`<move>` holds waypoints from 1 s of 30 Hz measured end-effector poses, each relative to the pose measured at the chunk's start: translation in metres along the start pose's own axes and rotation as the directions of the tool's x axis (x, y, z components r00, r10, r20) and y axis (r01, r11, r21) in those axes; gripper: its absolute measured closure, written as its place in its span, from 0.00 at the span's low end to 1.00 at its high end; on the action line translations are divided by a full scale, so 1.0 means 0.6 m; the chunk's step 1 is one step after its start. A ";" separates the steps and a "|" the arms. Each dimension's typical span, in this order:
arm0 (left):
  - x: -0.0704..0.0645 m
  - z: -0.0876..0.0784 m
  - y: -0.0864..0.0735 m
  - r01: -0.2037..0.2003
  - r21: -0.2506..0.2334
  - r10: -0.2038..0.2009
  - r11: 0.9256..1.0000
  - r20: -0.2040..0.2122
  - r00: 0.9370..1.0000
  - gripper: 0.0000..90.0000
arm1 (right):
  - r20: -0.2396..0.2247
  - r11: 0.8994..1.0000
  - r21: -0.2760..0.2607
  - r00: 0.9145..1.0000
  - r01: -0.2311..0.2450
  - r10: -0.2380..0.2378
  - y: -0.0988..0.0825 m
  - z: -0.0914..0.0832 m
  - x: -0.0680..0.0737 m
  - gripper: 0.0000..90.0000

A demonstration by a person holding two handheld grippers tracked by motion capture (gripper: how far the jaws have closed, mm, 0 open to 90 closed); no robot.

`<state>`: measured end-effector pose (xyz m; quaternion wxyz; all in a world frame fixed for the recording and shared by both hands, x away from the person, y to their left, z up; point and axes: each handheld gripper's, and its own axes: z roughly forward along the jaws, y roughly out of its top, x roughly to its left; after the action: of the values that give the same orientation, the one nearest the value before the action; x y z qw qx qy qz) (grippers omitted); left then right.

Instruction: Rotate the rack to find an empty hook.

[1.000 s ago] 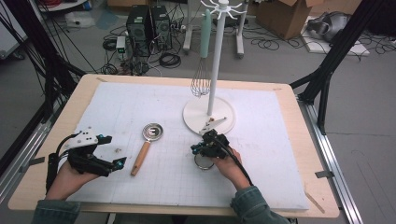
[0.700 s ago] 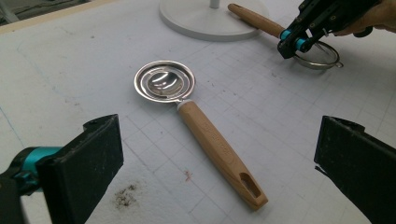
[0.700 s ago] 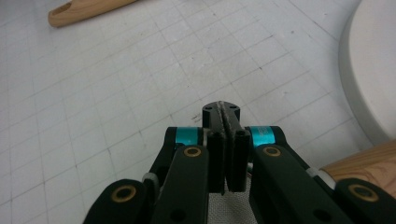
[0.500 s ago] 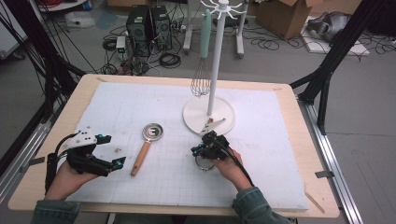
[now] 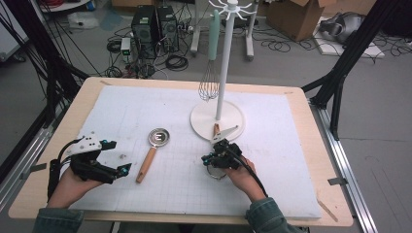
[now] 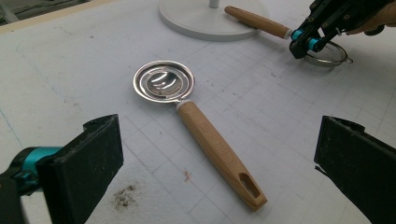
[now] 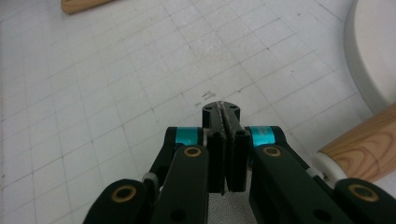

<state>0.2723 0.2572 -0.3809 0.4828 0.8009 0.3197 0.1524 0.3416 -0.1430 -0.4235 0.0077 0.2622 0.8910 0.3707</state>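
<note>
A metal skimmer spoon (image 5: 158,137) with a wooden handle lies on the white mat, left of centre. My left gripper (image 5: 117,156) rests open to its left, and in the left gripper view the spoon (image 6: 163,83) lies ahead between the wide-apart jaws (image 6: 224,156). A small wire strainer (image 5: 216,174) with a wooden handle (image 5: 216,130) lies against the stand's base. My right gripper (image 5: 208,159) sits shut over its ring (image 6: 334,53). In the right gripper view the pads (image 7: 222,112) are pressed together; I cannot tell whether the rim is pinched between them.
A white utensil stand (image 5: 226,58) rises from a round base (image 5: 204,121) at the mat's far middle, with a teal-handled whisk (image 5: 210,87) hanging from it. Beyond the table are computers, cables and boxes on the floor.
The right gripper has edged slightly left and toward the near edge over the strainer. The left gripper has stayed put.
</note>
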 end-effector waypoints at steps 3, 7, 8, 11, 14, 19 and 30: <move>0.000 0.001 0.000 0.000 0.000 0.000 1.000 0.001 1.000 0.02 | 0.000 1.000 -0.006 1.000 0.001 -0.001 -0.005 -0.003 0.001 0.99; 0.000 0.000 0.000 -0.001 0.001 0.001 1.000 0.000 1.000 0.02 | -0.003 1.000 -0.014 1.000 -0.003 0.003 -0.013 -0.009 0.003 0.99; 0.000 0.000 0.001 -0.004 0.002 0.004 1.000 0.002 1.000 0.02 | 0.000 1.000 -0.016 1.000 -0.004 0.004 -0.015 -0.010 0.005 0.99; -0.001 0.001 0.000 -0.002 0.003 0.002 1.000 0.002 1.000 0.02 | 0.000 1.000 -0.013 1.000 -0.002 0.002 -0.020 -0.013 0.008 0.99; -0.001 0.001 0.000 -0.004 0.005 0.004 1.000 0.002 1.000 0.02 | -0.002 1.000 -0.010 1.000 0.000 0.000 -0.024 -0.016 0.011 0.99; -0.001 0.001 0.001 -0.002 0.002 0.002 1.000 0.003 1.000 0.02 | 0.000 1.000 -0.009 1.000 0.007 -0.007 -0.029 -0.022 0.013 0.99; -0.003 0.005 0.000 -0.004 0.008 0.004 1.000 0.005 1.000 0.02 | -0.004 1.000 -0.007 1.000 -0.009 0.009 -0.044 -0.033 0.018 0.99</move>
<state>0.2729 0.2540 -0.3822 0.4801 0.8039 0.3174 0.1503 0.3161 -0.1661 -0.4247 0.0054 0.2653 0.8884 0.3745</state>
